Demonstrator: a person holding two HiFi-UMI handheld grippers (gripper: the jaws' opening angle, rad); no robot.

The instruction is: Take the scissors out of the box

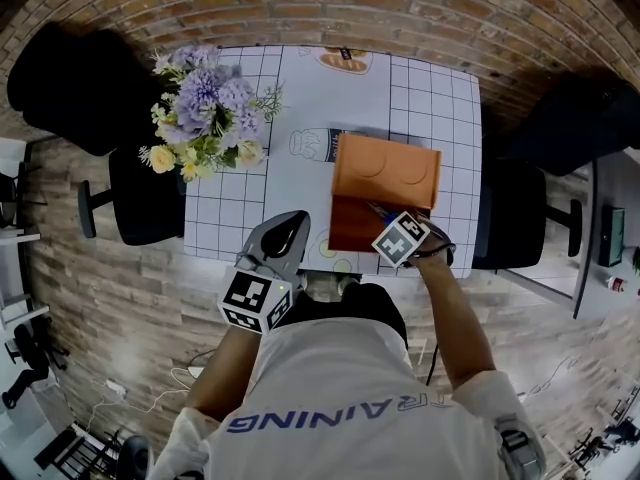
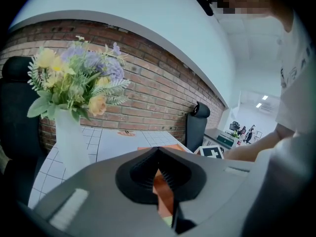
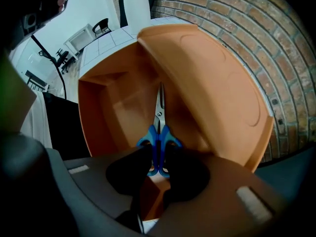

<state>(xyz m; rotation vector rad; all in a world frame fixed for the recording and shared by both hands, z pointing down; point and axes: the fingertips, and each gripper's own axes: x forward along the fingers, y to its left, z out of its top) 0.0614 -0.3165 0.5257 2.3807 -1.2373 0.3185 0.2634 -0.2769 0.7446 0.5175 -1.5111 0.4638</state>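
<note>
An orange box (image 1: pixel 352 230) stands open near the table's front edge, its lid (image 1: pixel 386 169) tilted back. Blue-handled scissors (image 3: pixel 159 130) lie inside on the box floor, blades pointing away from me. My right gripper (image 3: pixel 158 156) points straight down into the box, and its black pads sit against both sides of the blue handles. In the head view its marker cube (image 1: pixel 401 238) covers the scissors. My left gripper (image 1: pixel 288 224) hovers over the table's front edge, left of the box, jaws together and holding nothing; in the left gripper view the tips (image 2: pixel 158 151) meet.
A white vase of purple and yellow flowers (image 1: pixel 205 113) stands at the table's left back corner. The white gridded table (image 1: pixel 430 98) runs to a brick wall. Black chairs (image 1: pixel 62 88) (image 1: pixel 512 213) flank it on both sides.
</note>
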